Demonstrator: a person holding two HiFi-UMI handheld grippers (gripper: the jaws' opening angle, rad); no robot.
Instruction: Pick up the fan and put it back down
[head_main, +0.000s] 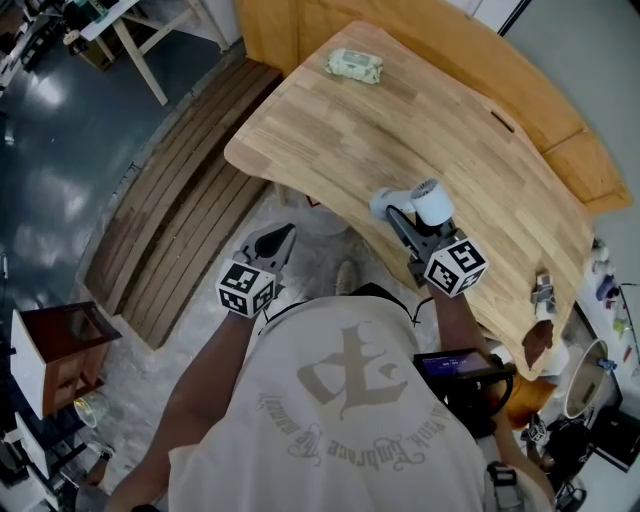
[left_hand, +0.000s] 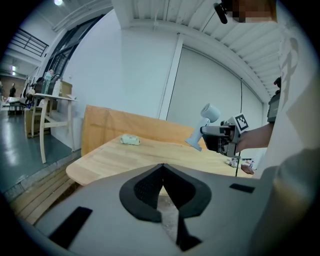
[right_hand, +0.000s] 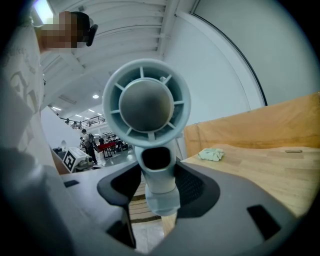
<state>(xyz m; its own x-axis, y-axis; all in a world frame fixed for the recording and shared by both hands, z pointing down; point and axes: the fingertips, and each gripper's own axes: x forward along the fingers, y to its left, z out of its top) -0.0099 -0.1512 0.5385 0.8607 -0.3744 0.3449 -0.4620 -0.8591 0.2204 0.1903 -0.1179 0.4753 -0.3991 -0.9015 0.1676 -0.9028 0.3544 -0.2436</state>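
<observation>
Curved wooden table (head_main: 400, 120) over a pale floor (head_main: 310, 250), small grey fan (right_hand: 146, 102) clamped by its stem between the jaws of the right gripper (right_hand: 157, 185), at the table's near edge, left gripper (left_hand: 162, 172) off the table, jaws together and empty, pale green packet (head_main: 354, 66) at the far end.

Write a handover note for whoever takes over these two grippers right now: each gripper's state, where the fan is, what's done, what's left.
Right gripper: shut on the handle of the fan, which is upright with its head facing back at the gripper.
Left gripper: jaws together, empty, off to the side.
Fan: in the air by the near edge of the wooden table, not resting on it.
Done: the pick-up.
Left: set the fan down on the table, then open the right jaws.
</observation>
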